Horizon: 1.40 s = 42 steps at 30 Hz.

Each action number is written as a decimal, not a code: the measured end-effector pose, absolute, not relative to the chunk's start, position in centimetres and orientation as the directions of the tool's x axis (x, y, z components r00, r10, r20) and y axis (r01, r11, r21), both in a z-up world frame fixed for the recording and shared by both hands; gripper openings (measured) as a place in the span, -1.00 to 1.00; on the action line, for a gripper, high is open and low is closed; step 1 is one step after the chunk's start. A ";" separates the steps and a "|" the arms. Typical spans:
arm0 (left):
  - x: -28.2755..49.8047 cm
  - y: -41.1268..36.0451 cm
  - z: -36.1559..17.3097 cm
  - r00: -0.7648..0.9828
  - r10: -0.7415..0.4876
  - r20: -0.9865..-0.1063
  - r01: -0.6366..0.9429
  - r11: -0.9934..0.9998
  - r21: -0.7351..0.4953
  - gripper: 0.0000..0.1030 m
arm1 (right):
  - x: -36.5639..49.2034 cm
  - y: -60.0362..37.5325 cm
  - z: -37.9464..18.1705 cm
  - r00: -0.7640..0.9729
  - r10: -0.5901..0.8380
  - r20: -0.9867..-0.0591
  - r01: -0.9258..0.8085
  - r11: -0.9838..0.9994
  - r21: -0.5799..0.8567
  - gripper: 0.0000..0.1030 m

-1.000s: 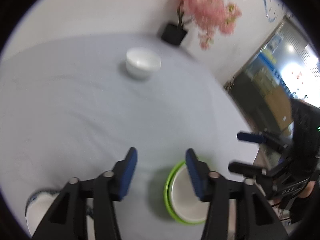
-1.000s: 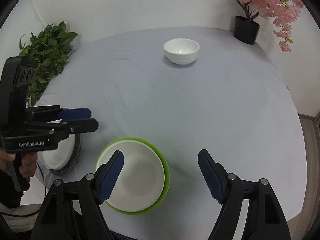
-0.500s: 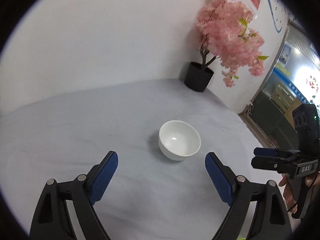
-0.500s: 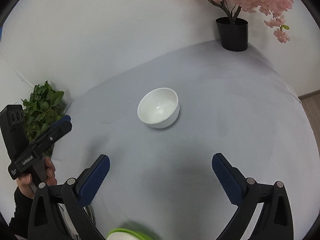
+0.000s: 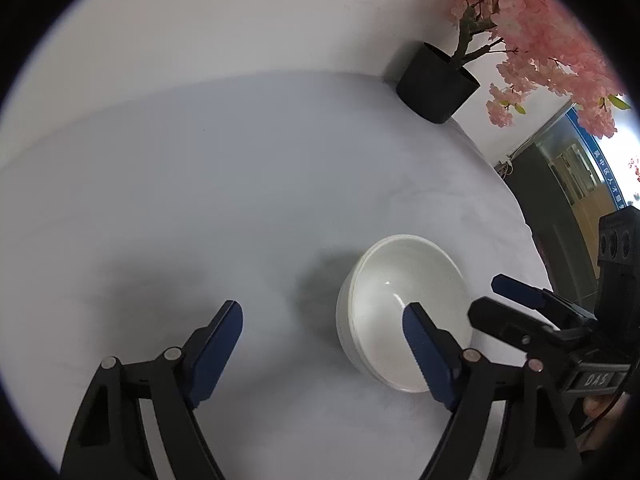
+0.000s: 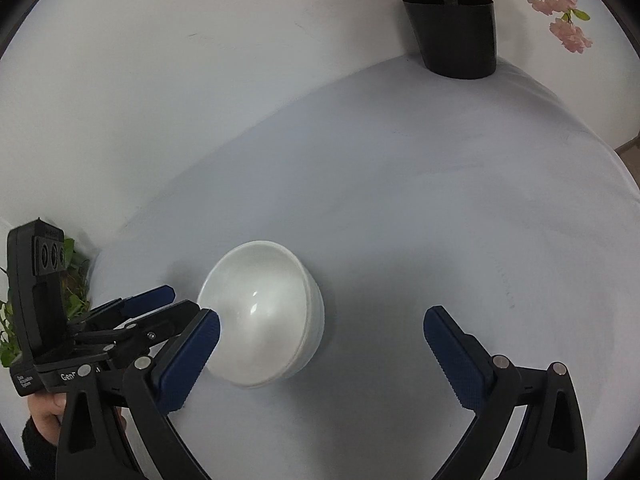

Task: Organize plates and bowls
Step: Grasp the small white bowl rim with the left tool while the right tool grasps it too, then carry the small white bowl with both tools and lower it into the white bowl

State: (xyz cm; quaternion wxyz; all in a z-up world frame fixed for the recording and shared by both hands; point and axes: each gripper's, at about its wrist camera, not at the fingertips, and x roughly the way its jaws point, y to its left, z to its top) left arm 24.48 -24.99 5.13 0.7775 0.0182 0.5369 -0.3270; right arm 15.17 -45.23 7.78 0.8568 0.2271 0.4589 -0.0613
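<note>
A white bowl (image 5: 404,304) stands upright on the grey tablecloth (image 5: 240,184); it also shows in the right wrist view (image 6: 260,312). My left gripper (image 5: 324,344) is open and empty; its right finger hangs over the bowl's inside, its left finger over bare cloth. My right gripper (image 6: 320,344) is open and empty; its left finger is at the bowl's left rim, and the bowl sits left of the gap's middle. Each gripper appears at the edge of the other's view.
A black pot with a pink blossom tree (image 5: 438,82) stands at the table's far right edge, also in the right wrist view (image 6: 456,32). A green leafy plant (image 6: 76,292) stands past the table's left edge. A white wall is behind.
Both grippers have moved forward across the table to the white bowl, which now sits close at their fingers. The green bowl stack and the plate have dropped out of view. Both stay open.
</note>
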 end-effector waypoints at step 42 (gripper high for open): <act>8.9 -23.9 15.9 0.351 -0.460 -0.815 0.666 0.735 -0.128 -0.87 | 10.1 -34.5 14.5 0.669 -0.080 -0.739 0.239 0.965 0.112 -0.89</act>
